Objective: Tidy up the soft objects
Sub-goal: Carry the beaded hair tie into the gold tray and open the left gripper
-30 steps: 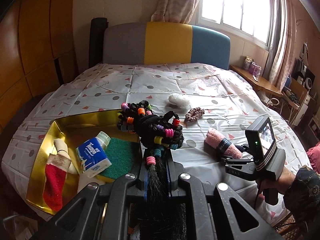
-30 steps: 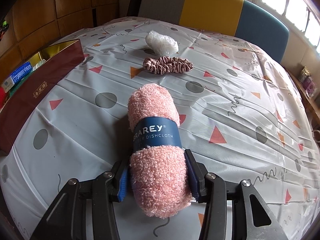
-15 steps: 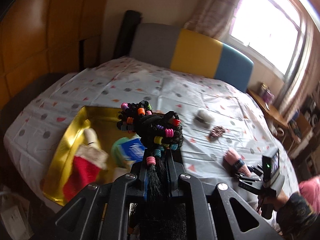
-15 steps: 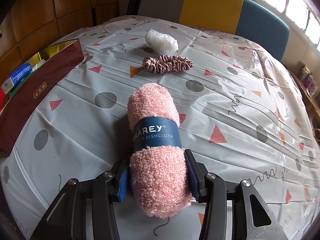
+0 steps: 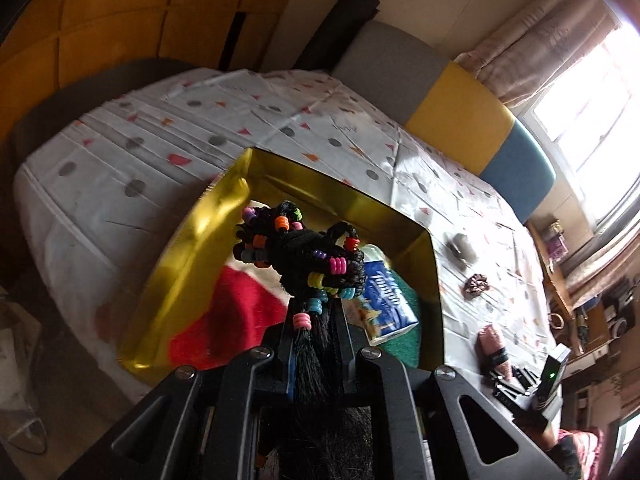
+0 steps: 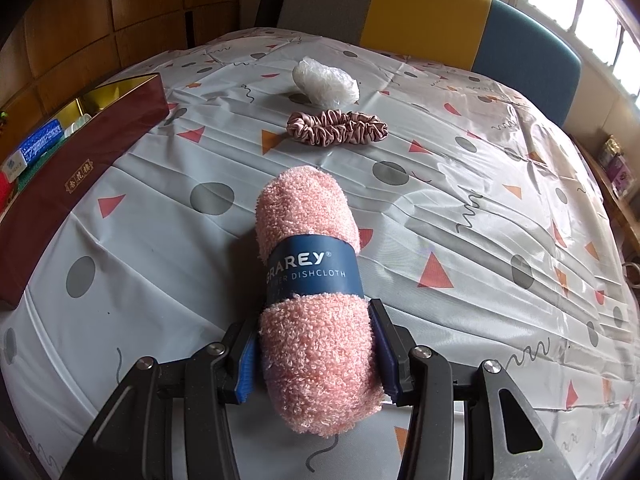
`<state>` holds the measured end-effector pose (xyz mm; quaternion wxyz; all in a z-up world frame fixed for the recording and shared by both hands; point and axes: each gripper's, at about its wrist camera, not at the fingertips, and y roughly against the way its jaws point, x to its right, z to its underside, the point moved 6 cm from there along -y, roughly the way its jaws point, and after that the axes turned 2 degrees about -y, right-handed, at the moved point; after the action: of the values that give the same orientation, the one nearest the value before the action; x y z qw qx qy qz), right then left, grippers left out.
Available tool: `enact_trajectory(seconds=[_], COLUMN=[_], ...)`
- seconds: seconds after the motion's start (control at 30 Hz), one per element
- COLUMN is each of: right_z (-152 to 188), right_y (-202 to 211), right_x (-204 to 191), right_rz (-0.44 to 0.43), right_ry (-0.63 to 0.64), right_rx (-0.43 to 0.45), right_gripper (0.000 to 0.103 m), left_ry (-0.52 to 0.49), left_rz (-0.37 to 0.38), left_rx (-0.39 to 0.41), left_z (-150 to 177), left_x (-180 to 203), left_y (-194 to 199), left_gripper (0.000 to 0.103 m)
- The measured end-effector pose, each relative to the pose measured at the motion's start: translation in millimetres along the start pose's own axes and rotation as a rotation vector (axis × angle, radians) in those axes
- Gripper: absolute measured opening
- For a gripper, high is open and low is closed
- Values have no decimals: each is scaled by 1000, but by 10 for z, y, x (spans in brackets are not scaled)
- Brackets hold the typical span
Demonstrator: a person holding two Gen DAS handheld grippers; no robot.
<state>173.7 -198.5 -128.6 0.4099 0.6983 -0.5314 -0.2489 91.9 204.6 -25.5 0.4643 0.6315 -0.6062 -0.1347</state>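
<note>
My left gripper (image 5: 316, 324) is shut on a black braided hairpiece with coloured beads (image 5: 300, 252) and holds it above the gold-lined box (image 5: 188, 248). In the box lie a red stocking (image 5: 224, 320), a blue tissue pack (image 5: 386, 300) and a green sponge (image 5: 408, 340). My right gripper (image 6: 314, 356) is shut on a rolled pink dishcloth with a blue band (image 6: 312, 280), which lies on the bed cover. It also shows in the left wrist view (image 5: 492, 342). A pink scrunchie (image 6: 336, 128) and a crumpled clear bag (image 6: 324, 82) lie beyond it.
The box's dark red outer wall (image 6: 76, 172) stands at the left of the right wrist view. The patterned bed cover (image 6: 480, 208) spreads to the right. A grey, yellow and blue headboard (image 6: 428, 12) closes the far side. A cluttered shelf (image 5: 556, 236) runs along the window side.
My left gripper has swung left and tilted with the hairpiece, now over the gold box. The right gripper and dishcloth have not moved.
</note>
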Motion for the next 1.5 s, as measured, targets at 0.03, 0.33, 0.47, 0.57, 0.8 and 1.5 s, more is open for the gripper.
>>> enact_trajectory(seconds=[0.03, 0.33, 0.47, 0.57, 0.8, 1.5], right_z=[1, 2, -1, -2, -6, -28], right_y=[0, 0, 0, 0, -4, -9], right_x=[1, 2, 2, 1, 1, -15], right_rz=[0, 1, 2, 1, 0, 25], right_ry=[0, 4, 10, 12, 13, -8], right_rx=[0, 0, -2, -2, -1, -36], right_gripper=[48, 48, 48, 48, 48, 45], left_ry=[-6, -49, -52, -38, -4, 3], left_rz=[12, -44, -93, -101, -66, -268], left_rx=[-13, -65, -91, -102, -82, 71], left_z=[-25, -372, -500, -503, -509, 250], left_x=[34, 190, 116, 69, 50, -762], left_y=[-48, -633, -967, -1096, -942, 211], left_gripper=[11, 13, 14, 25, 36, 36])
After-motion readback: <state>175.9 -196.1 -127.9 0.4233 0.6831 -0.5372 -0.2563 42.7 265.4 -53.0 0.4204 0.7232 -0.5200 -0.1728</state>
